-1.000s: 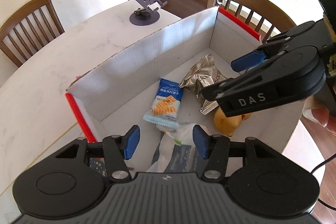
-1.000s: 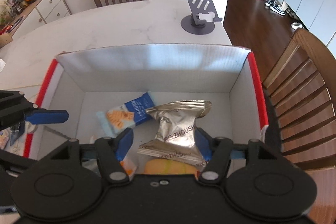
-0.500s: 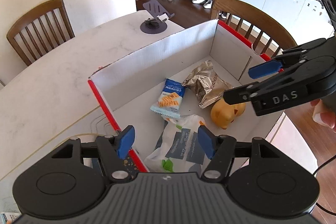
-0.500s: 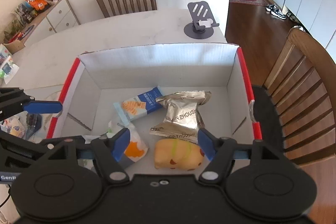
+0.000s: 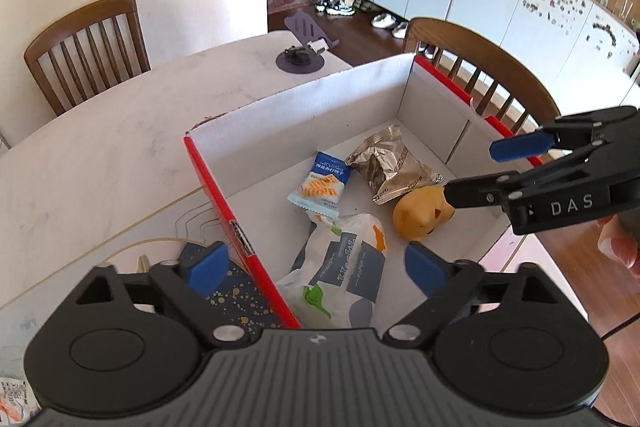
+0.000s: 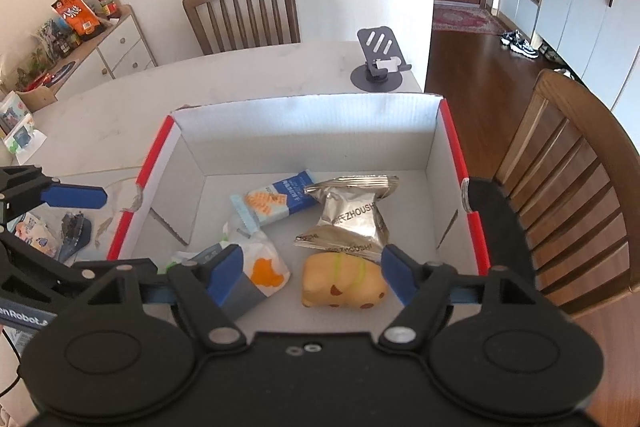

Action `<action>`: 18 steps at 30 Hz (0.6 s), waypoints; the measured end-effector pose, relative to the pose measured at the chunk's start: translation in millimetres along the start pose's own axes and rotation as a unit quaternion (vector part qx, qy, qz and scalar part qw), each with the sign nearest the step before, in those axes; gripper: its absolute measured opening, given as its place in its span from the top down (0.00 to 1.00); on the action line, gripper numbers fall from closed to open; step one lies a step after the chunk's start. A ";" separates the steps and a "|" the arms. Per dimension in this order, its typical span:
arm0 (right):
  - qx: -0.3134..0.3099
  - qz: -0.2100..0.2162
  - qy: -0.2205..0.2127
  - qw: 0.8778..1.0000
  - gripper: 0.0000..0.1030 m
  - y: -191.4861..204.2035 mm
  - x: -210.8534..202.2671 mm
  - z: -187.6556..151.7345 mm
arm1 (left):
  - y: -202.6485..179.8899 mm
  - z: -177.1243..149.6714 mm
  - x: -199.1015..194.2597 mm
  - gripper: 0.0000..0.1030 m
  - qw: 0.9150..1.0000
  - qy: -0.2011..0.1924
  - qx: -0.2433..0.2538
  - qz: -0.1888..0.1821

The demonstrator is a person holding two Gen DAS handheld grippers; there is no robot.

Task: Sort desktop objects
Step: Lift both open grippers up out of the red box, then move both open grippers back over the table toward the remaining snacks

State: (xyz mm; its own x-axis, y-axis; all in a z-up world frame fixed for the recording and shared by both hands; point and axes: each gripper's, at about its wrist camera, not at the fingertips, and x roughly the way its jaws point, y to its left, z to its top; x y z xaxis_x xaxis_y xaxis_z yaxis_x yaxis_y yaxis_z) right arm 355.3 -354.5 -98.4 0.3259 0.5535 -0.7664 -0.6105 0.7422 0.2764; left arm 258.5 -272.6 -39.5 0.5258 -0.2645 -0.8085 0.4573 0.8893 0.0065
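**Clearing the box after release**

Once both tongs, left (image 5: 316,269) and right (image 6: 310,273), have just been opening and hold nothing, lift straight clear of the red-edged white cardboard box (image 6: 304,119); the white-and-grey paper pouch (image 5: 340,267) lies lower centre inside, beside the yellow plush toy (image 6: 344,281).

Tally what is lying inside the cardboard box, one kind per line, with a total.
Inside the cardboard box:
Blue biscuit packet: 1
Silver foil snack packet: 1
Yellow soft toy: 1
White tissue pack: 1
Total: 4
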 end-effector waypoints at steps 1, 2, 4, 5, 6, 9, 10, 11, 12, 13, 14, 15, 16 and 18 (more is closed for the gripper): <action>0.001 -0.001 -0.002 1.000 0.26 2.0 -2.1 -1.5 | 0.2 -2.2 -2.7 0.03 1.000 -0.003 0.002 0.002; 0.000 -0.002 -0.004 1.000 0.26 3.9 -3.8 -2.7 | 0.7 -4.4 -5.5 0.03 1.000 -0.004 0.004 0.003; -0.003 -0.003 -0.010 1.000 0.26 10.1 -8.8 -5.8 | 2.6 -9.3 -11.6 0.03 1.000 -0.008 0.008 0.002; -0.001 -0.003 -0.012 1.000 0.26 12.7 -10.9 -7.1 | 3.9 -12.1 -15.2 0.03 1.000 -0.011 0.010 0.002; 0.000 0.000 -0.016 1.000 0.26 15.7 -13.5 -9.0 | 5.2 -13.8 -18.3 0.03 1.000 -0.013 0.010 0.002; 0.009 0.001 -0.026 1.000 0.25 26.8 -21.8 -13.6 | 11.6 -21.9 -31.3 0.03 1.000 -0.021 0.008 -0.001; 0.011 0.002 -0.029 1.000 0.25 30.3 -24.4 -14.9 | 13.9 -24.0 -35.5 0.03 1.000 -0.024 0.008 -0.001; 0.013 0.000 -0.033 0.999 0.25 34.4 -27.6 -16.5 | 17.4 -27.5 -40.8 0.03 1.000 -0.027 0.008 -0.004; 0.014 -0.001 -0.037 0.999 0.25 39.5 -30.6 -18.3 | 20.1 -30.2 -45.1 0.03 1.000 -0.028 0.009 -0.006; 0.014 -0.001 -0.041 0.999 0.25 45.6 -33.6 -19.8 | 23.8 -33.7 -50.0 0.03 0.999 -0.030 0.009 -0.006; 0.016 -0.001 -0.044 0.999 0.24 50.4 -35.4 -20.5 | 27.5 -36.8 -54.7 0.03 0.999 -0.032 0.008 -0.004; 0.017 0.000 -0.046 0.999 0.24 56.1 -37.4 -21.4 | 31.2 -40.0 -58.6 0.03 0.999 -0.034 0.008 -0.005; 0.016 0.001 -0.047 0.999 0.23 62.7 -39.1 -22.0 | 35.5 -43.4 -62.6 0.03 0.999 -0.036 0.006 -0.005; 0.014 0.001 -0.053 0.998 0.20 75.5 -41.4 -22.7 | 46.6 -50.7 -71.2 0.03 0.999 -0.039 0.001 -0.006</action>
State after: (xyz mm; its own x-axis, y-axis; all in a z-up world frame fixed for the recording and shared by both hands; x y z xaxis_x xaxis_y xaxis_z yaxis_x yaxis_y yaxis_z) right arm 279.4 -330.0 -59.0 0.4003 0.5910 -0.7003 -0.5915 0.7503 0.2951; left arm 206.0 -193.4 -11.4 0.5754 -0.3028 -0.7597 0.4641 0.8858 -0.0015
